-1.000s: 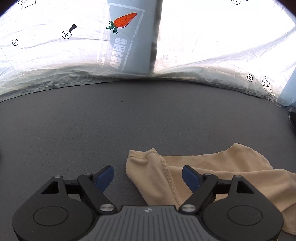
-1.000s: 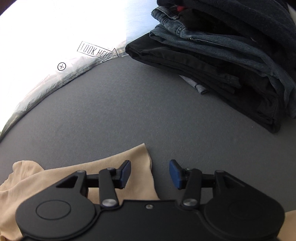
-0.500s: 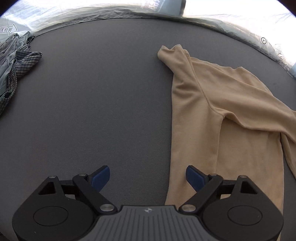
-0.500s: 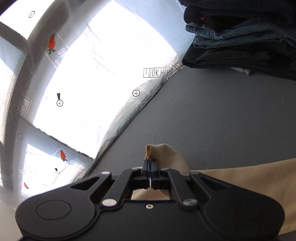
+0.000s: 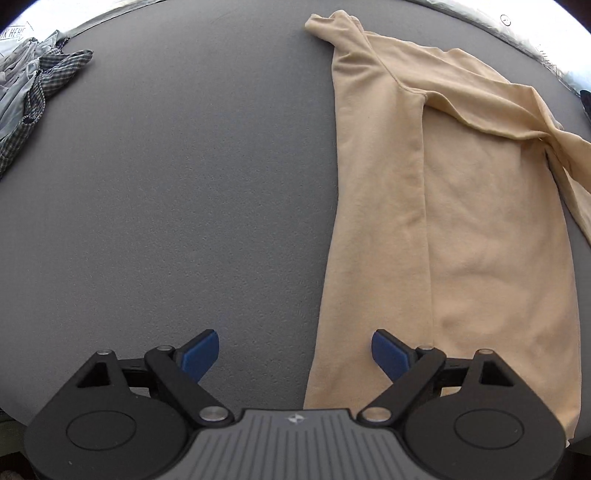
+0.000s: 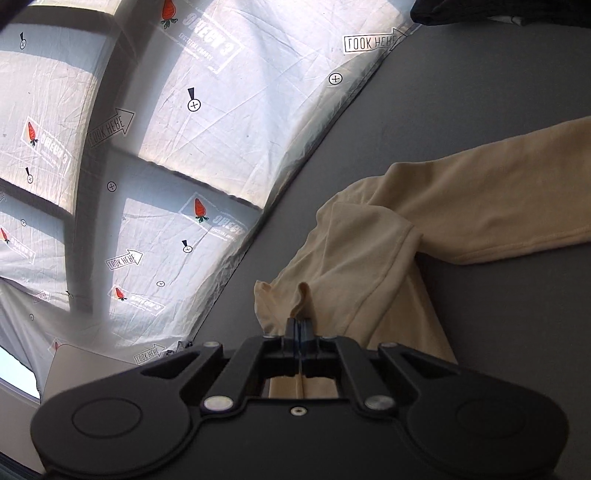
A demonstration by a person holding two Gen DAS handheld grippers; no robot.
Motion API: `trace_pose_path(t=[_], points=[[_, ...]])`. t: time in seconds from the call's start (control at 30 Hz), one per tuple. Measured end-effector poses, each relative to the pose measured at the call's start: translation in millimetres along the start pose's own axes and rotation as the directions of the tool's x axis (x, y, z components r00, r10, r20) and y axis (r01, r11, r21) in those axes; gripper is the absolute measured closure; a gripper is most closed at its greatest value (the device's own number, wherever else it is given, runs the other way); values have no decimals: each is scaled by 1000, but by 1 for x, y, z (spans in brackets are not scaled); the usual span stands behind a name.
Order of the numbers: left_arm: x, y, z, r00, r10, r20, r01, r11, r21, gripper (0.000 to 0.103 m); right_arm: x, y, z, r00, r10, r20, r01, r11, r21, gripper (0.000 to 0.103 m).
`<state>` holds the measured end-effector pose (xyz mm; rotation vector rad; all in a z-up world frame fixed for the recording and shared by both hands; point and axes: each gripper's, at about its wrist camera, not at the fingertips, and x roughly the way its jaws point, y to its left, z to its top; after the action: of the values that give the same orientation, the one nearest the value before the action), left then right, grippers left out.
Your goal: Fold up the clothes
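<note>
A beige long-sleeved shirt (image 5: 461, 221) lies spread on the grey table (image 5: 166, 203), one sleeve folded across its upper part. My left gripper (image 5: 295, 354) is open and empty, hovering above the shirt's near left edge, its right blue fingertip (image 5: 388, 354) over the cloth. My right gripper (image 6: 300, 325) is shut on a pinched edge of the shirt (image 6: 351, 266) near the shoulder, with a sleeve (image 6: 498, 206) running off to the right.
A pile of checked and grey clothes (image 5: 26, 96) lies at the table's far left. A stack of dark folded clothes (image 6: 498, 13) sits at the far right corner. A crinkled printed white sheet (image 6: 166, 147) hangs beyond the table's edge.
My right gripper shut on the shirt's edge and has swung round with it. My left gripper pulled back and up, so more of the shirt shows.
</note>
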<state>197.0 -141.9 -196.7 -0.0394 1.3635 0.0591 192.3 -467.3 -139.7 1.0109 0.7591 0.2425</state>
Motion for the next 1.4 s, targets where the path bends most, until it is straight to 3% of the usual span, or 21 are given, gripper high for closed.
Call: trace_pose_path(t=[0.33, 0.67, 1.1, 1.27, 1.4], points=[[5, 4, -29, 999, -2, -43, 3, 999, 41, 9, 18, 14, -70, 976, 19, -217, -32, 998, -56, 102], [3, 4, -47, 999, -8, -45, 12, 996, 89, 6, 39, 27, -124, 914, -17, -405, -46, 988, -145, 102], [0, 10, -63, 999, -16, -42, 20, 995, 102, 0, 45, 15, -160, 870, -38, -492, -24, 992, -120, 102], [-1, 9, -65, 999, -20, -31, 24, 993, 115, 0, 48, 2, -165, 866, -32, -498, 5, 998, -56, 102], [-2, 9, -63, 999, -27, -34, 31, 993, 117, 0, 62, -1, -174, 849, -40, -527, 41, 999, -9, 101]])
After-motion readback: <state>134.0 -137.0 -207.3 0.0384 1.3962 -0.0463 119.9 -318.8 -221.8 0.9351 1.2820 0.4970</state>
